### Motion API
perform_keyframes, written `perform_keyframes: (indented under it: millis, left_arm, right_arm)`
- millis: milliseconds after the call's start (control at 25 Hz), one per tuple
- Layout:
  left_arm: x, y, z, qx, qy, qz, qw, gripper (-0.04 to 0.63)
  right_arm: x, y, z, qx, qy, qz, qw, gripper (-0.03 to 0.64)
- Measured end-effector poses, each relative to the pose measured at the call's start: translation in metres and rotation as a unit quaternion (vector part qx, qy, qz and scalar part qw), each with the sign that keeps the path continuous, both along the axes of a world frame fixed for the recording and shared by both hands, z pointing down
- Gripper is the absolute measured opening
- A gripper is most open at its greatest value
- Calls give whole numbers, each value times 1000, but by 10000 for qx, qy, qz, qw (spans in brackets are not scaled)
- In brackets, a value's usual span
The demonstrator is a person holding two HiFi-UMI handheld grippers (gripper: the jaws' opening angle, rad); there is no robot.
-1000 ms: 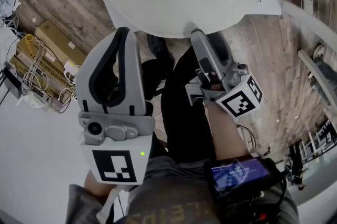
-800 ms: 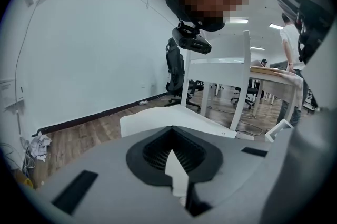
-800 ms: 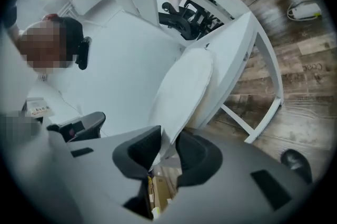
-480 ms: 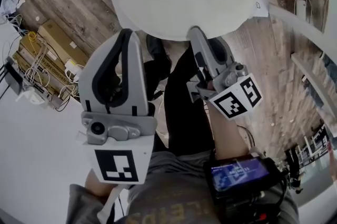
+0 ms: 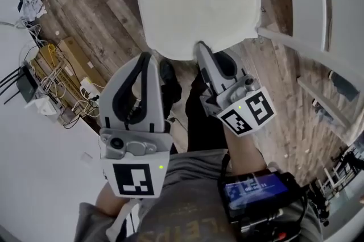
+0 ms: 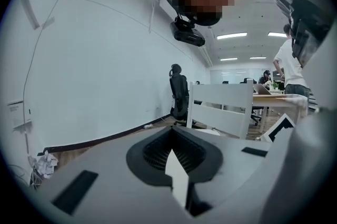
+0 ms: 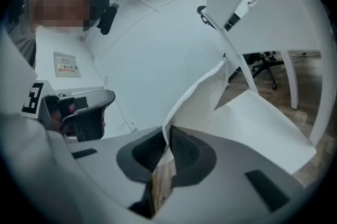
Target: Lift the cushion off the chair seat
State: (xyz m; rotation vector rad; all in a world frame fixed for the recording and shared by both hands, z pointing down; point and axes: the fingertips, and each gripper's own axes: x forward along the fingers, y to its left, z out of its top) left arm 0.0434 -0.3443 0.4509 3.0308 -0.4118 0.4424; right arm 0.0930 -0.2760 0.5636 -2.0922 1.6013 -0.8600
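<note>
A white cushion hangs in front of me above the wooden floor, gripped at its near edge by both grippers. My left gripper is at the cushion's near left corner. In the left gripper view the left gripper is shut, with a white sliver pinched between its pads. My right gripper holds the near edge further right. In the right gripper view the right gripper has just been closing on a fold of the cushion. The white chair stands to the right, with the cushion raised off it.
Cardboard boxes and tangled cables lie on the floor at the left, by a white wall. My legs are below the grippers. A black office chair and desks with people stand far off. A screen device is strapped to my right forearm.
Both grippers have come up with the cushion, which now looks smaller and fully off the chair. The right gripper has rolled, and the white chair has come into view at the right.
</note>
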Motion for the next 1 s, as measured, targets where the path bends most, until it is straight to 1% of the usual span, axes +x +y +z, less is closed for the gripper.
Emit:
perform_keyframes:
  millis: [280, 440, 560, 680, 840, 1000]
  left_arm:
    - [-11, -13, -83, 274, 422, -257, 9984, 6]
    - [-19, -22, -130, 345, 673, -519, 9958, 6]
    - [-25, -26, -164, 482, 855, -600, 9934, 6]
    - [-28, -32, -199, 640, 1064, -673, 9900, 6]
    - [-25, -39, -251, 976, 1445, -772, 9816, 6]
    - [-30, -39, -293, 1095, 1625, -884, 9766, 6]
  right_arm:
    - [9, -30, -93, 302, 590, -328, 9973, 28]
    - [9, -41, -145, 499, 848, -424, 9942, 26]
    - [4, -47, -185, 630, 1064, -511, 9910, 26]
    - [-1, -53, -228, 782, 1357, -628, 9857, 26]
    - [3, -59, -294, 1151, 1821, -618, 9746, 26]
    - [0, -60, -360, 1379, 2233, -530, 9635, 26]
